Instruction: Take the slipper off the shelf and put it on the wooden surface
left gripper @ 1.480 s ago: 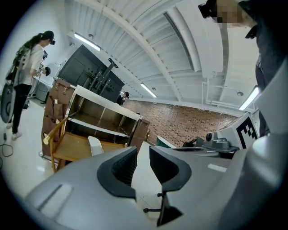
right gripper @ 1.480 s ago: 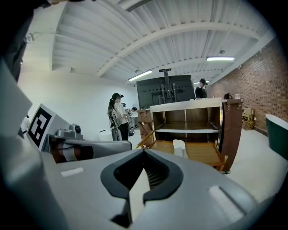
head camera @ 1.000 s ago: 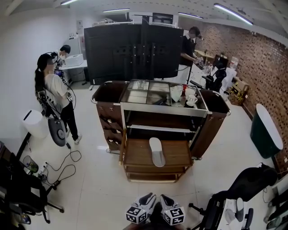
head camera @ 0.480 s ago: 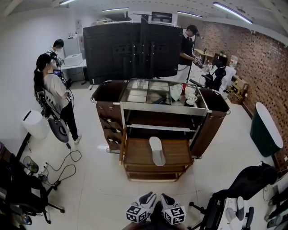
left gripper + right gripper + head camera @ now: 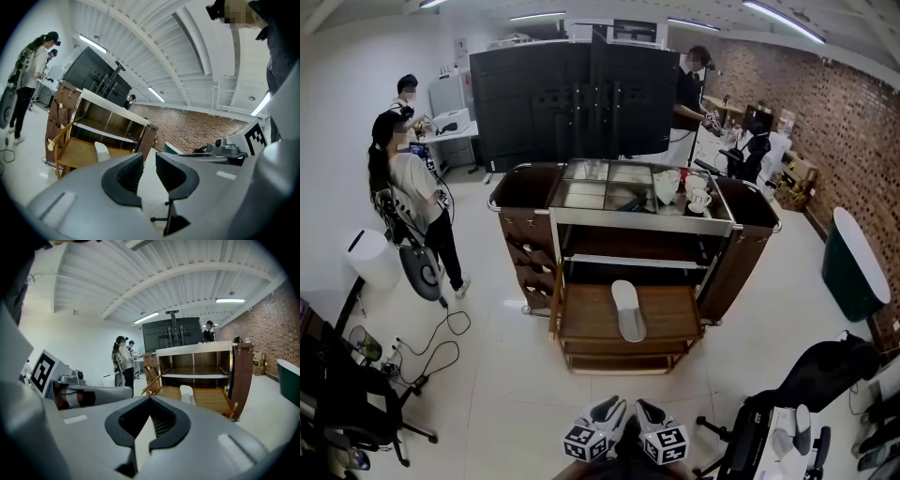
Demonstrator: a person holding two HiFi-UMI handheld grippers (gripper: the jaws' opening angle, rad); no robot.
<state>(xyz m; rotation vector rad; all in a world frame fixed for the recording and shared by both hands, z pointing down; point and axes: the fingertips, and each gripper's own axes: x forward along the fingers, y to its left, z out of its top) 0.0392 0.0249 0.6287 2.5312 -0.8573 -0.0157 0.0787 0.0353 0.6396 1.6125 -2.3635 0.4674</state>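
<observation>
Site is a lab workroom: brick wall, large black screens, office chair, loose cables on tiled floor.

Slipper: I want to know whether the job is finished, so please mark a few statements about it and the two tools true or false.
1. The slipper lies on the low wooden surface of the cart. True.
2. The right tool grips the slipper. False: its jaws are shut on nothing, and the slipper lies far ahead of it.
3. The left tool has its jaws apart with nothing between them. True.
4. A white cup stands beside the slipper. False: the cup stands on the cart's top, and the slipper lies alone.
</observation>
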